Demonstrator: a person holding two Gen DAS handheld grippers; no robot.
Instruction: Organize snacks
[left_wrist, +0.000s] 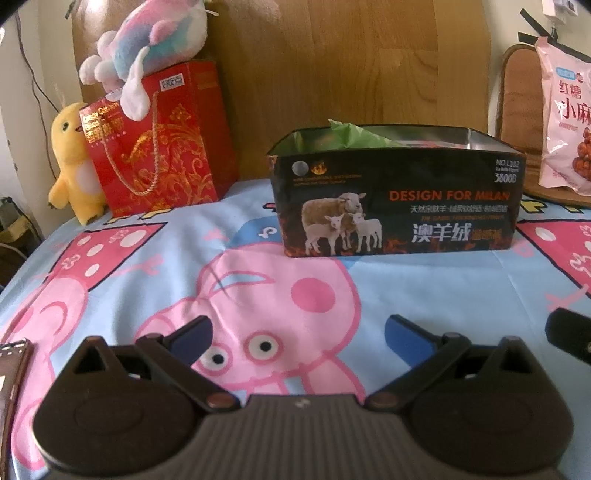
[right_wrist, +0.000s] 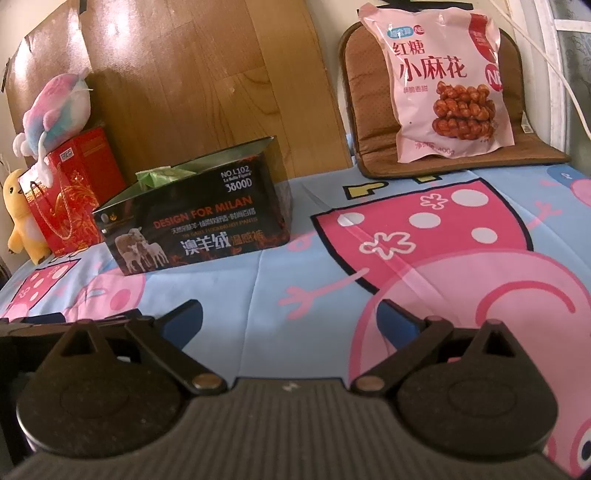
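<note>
A black open-top box (left_wrist: 395, 206) printed with sheep stands on the cartoon-pig cloth; it also shows in the right wrist view (right_wrist: 195, 221). Green packets (left_wrist: 354, 134) poke out of it, also seen in the right wrist view (right_wrist: 162, 177). A pink snack bag (right_wrist: 450, 85) leans upright on a brown cushion at the back right; its edge shows in the left wrist view (left_wrist: 565, 118). My left gripper (left_wrist: 297, 338) is open and empty, well short of the box. My right gripper (right_wrist: 291, 321) is open and empty over the cloth, short of the bag.
A red gift bag (left_wrist: 159, 144) with a pastel plush toy (left_wrist: 147, 40) on top and a yellow chick plush (left_wrist: 74, 158) stand at the back left. A wooden board (right_wrist: 192, 74) backs the table. A brown cushion (right_wrist: 369, 92) leans at the back right.
</note>
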